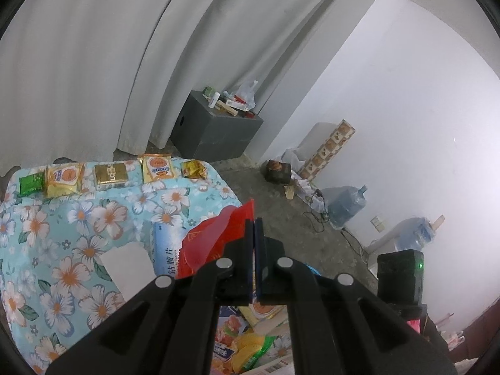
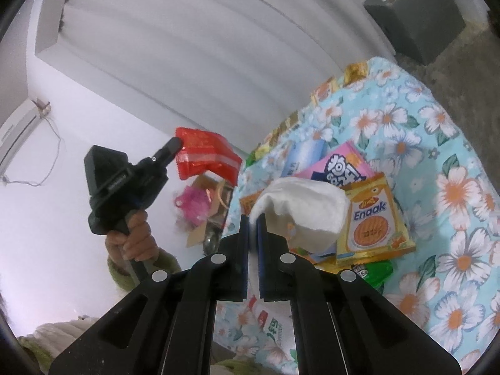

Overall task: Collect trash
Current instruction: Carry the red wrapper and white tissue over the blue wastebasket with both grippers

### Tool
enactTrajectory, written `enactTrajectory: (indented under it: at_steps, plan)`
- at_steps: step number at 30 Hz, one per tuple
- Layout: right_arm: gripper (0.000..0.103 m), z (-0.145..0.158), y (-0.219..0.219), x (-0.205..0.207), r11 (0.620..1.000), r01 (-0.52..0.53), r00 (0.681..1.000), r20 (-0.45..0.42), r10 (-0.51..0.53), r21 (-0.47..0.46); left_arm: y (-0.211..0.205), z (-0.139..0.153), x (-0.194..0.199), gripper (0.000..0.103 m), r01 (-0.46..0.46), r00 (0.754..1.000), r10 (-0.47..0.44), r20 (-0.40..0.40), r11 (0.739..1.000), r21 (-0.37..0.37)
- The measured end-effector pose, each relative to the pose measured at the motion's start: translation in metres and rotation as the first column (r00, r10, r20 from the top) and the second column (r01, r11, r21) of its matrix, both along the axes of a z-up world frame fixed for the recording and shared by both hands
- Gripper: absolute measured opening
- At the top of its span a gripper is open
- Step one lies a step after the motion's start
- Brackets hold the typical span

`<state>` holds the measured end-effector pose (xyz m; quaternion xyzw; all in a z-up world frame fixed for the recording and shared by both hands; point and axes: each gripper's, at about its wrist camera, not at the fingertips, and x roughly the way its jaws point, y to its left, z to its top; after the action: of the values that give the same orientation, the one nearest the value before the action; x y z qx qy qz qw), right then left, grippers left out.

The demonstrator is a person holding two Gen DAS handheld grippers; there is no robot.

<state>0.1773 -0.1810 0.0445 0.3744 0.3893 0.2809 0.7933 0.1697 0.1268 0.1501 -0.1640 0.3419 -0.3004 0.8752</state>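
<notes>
A: Black jaws fill the bottom of both views. Left hand-held gripper (image 1: 253, 218) first?

B: Jaws fully closed, pinching one red wrapper (image 1: 215, 237) by its edge. In the right wrist view that same gripper (image 2: 175, 143) holds the wrapper (image 2: 206, 156) up in the air, clear of the desk, with a hand (image 2: 137, 240) on the handle.

A: Right hand-held gripper (image 2: 252, 218)?

B: Nearly shut, clamped on one white tissue (image 2: 300, 209). Tissue bulges out above the jaws, over the pile of packets.

A: Counts. Far edge of the floral desk (image 1: 93, 218)?

B: Five packets in a row: one green (image 1: 31, 182), one yellow snack bag (image 1: 64, 179), one gold packet (image 1: 112, 173), one yellow Enaak-type bag (image 1: 157, 167), one crumpled gold wrapper (image 1: 194, 168).

A: Nearer stuff?

B: One flat white paper (image 1: 128, 265) on the cloth, one blue-white packet (image 1: 165, 247) just beside the red wrapper. Right view: one Enaak box (image 2: 372, 218), one pink packet (image 2: 340, 165), one green packet (image 2: 372, 272) partly under the box. More packets beneath the left jaws, too hidden to count.

A: Background?

B: One grey box (image 1: 215, 131) with clutter on top, two blue water jugs (image 1: 347, 203) on the floor by the wall.
</notes>
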Motion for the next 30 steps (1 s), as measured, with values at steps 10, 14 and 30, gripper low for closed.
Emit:
enactTrajectory:
  at_steps: [10,14,30]
  plan:
    - [0.003,0.004,-0.031,-0.015,0.997,0.065,0.997,0.046,-0.066,0.036,-0.033,0.014,-0.012,0.000,0.039,0.999,-0.039,0.031,0.999,0.019]
    - [0.003,0.003,-0.048,-0.024,0.993,0.105,0.993,0.054,-0.108,0.049,-0.057,0.019,-0.015,0.000,0.076,0.996,-0.077,0.039,0.997,0.027]
    - [0.003,-0.004,-0.129,-0.084,0.955,0.286,0.955,0.063,-0.291,0.072,-0.195,0.003,-0.023,0.000,0.282,0.959,-0.284,0.015,0.957,0.062]
